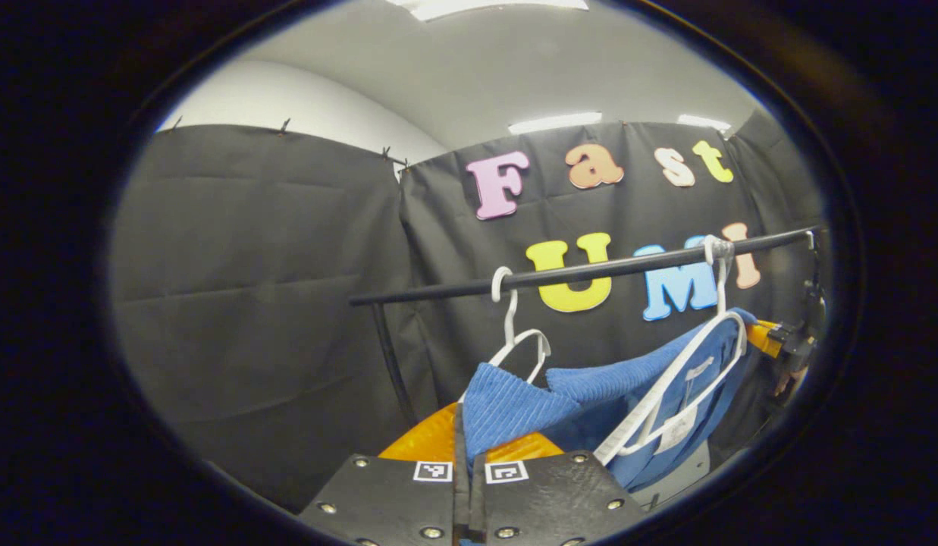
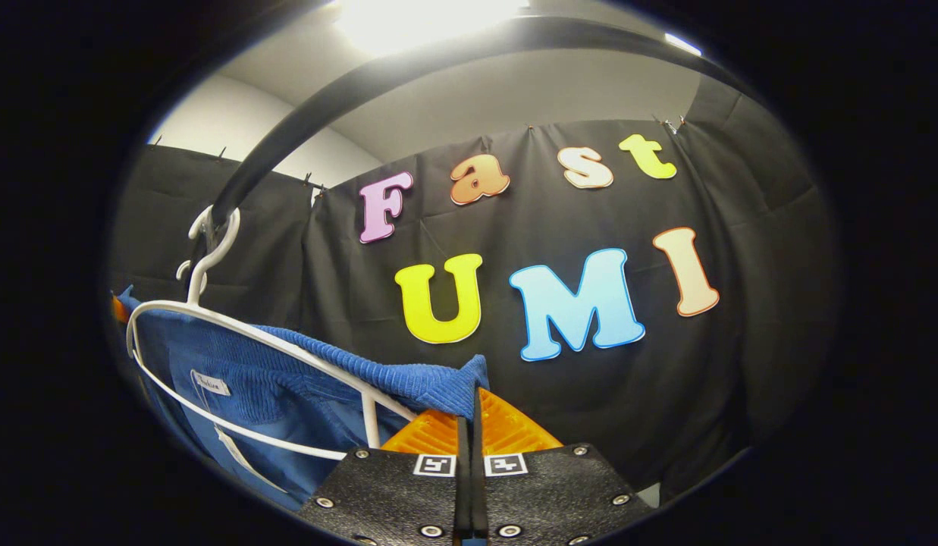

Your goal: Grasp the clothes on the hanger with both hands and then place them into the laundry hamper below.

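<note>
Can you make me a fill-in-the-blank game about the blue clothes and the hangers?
1. The garment pinched by the left gripper is ____ in colour.
2. The hangers are ____ in colour.
3. The hangers hook over a black ____.
4. The right gripper has ____ fingers.

Missing words: blue; white; rail; orange

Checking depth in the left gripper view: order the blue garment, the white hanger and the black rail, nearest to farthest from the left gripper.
1. blue garment, pinched in the left gripper.
2. white hanger, to the right, beyond.
3. black rail, overhead, farthest.
</note>
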Action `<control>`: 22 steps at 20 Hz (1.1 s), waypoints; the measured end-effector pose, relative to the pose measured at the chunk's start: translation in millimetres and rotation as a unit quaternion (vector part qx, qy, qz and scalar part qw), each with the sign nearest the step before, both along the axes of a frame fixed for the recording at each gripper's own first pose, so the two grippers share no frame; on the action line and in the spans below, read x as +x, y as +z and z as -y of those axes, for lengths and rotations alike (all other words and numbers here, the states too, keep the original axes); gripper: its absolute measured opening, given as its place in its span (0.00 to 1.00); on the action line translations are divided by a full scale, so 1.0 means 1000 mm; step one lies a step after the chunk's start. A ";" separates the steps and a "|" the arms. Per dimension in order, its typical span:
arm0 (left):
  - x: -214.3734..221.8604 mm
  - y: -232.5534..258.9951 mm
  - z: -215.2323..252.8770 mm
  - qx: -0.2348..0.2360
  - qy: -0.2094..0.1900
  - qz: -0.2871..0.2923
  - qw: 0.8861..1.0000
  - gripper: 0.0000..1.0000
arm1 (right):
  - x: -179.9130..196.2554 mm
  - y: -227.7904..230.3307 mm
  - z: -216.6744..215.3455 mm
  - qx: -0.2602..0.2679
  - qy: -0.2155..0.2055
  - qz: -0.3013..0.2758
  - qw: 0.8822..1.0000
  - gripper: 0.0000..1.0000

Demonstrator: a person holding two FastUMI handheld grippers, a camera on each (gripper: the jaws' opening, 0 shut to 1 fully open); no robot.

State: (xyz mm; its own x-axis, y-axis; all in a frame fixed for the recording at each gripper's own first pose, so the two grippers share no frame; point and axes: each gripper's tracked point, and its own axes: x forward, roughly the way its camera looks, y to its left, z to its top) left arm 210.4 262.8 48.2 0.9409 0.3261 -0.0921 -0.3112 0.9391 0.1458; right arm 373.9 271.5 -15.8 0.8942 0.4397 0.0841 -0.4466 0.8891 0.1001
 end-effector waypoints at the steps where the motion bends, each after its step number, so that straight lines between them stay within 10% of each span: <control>1: -0.001 -0.006 -0.001 -0.020 -0.006 0.006 1.000 0.01 | 0.003 0.002 0.002 -0.008 -0.005 0.009 1.000 0.00; 13: 0.025 -0.080 0.013 -0.124 -0.044 -0.008 0.991 0.01 | 0.020 -0.025 0.014 -0.052 -0.040 0.013 0.998 0.00; 22: 0.003 -0.135 0.015 -0.162 0.005 -0.038 0.986 0.00 | 0.005 -0.095 0.016 -0.076 -0.010 -0.057 0.995 0.00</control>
